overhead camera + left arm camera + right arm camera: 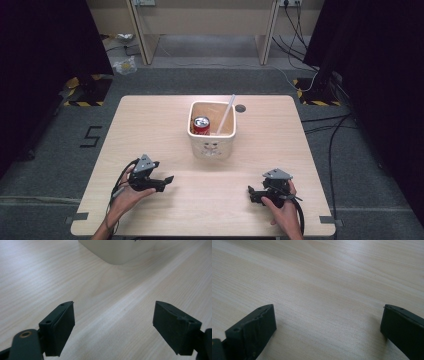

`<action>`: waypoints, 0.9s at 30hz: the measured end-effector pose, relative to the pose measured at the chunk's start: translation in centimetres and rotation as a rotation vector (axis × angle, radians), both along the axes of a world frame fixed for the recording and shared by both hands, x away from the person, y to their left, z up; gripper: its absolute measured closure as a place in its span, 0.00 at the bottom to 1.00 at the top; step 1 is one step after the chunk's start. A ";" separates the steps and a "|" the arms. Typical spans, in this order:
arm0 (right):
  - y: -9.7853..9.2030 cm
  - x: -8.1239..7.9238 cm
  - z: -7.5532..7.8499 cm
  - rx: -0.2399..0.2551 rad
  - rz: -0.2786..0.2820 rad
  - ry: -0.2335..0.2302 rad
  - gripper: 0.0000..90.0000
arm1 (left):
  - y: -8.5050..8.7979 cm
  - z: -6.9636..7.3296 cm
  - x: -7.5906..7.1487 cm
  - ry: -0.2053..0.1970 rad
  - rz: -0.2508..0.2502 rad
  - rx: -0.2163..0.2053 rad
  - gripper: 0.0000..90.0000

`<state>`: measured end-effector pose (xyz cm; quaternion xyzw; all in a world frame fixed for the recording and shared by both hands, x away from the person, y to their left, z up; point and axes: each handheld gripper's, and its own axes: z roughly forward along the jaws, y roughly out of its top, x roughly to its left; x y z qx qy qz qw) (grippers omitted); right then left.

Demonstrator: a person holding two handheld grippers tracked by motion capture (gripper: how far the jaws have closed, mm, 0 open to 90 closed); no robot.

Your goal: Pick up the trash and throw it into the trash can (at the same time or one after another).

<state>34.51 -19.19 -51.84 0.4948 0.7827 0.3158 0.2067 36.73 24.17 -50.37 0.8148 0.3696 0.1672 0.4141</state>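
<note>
A cream square bin with a small face drawn on its front stands at the middle of the wooden table. Inside it I see a red drink can at the left and a white straw leaning to the right. My left gripper rests low at the front left, open, jaws wide apart with nothing between them; the bin's lower corner lies ahead of it. My right gripper sits at the front right, open and empty over bare wood.
A round dark hole marks the tabletop behind the bin. Cables run over the grey floor to the right. Desk legs and crumpled litter lie beyond the table's far edge.
</note>
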 end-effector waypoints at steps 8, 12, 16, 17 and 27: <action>0.0 0.0 0.0 0.000 0.000 0.000 0.00 | 0.0 -0.8 -0.5 0.018 -0.007 0.032 0.19; 0.0 0.0 0.0 -0.001 -0.001 0.001 0.01 | 0.0 -1.1 -0.9 0.032 -0.013 0.047 0.19; 0.0 0.0 0.0 0.000 0.000 0.000 0.00 | 0.1 -1.5 -1.2 0.041 -0.014 0.066 0.19; 0.0 0.0 0.0 0.000 0.000 0.000 0.00 | 0.1 -1.6 -1.2 0.046 -0.015 0.069 0.19; 0.0 0.0 0.0 -0.001 0.000 0.000 0.00 | 0.1 -1.9 -1.3 0.052 -0.003 0.067 0.17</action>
